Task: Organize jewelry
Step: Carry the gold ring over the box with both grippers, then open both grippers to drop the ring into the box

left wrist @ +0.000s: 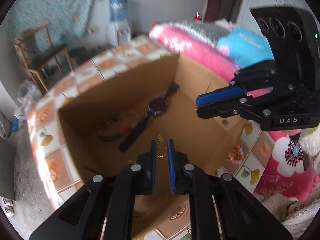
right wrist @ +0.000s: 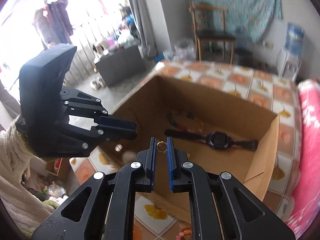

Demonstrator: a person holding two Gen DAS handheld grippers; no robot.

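An open cardboard box sits on a bed with a tile-patterned sheet. On its floor lie a dark wristwatch and a blurred string of coloured beads. My left gripper is above the box's near side, shut on a small gold ring held at its fingertips. My right gripper hovers over the box beside it, shut on another small gold ring. Both views are motion-blurred.
A pink bead bracelet lies on the sheet outside the box. A pink quilt and a blue pillow are piled behind the box. A wooden chair and a water dispenser stand by the wall.
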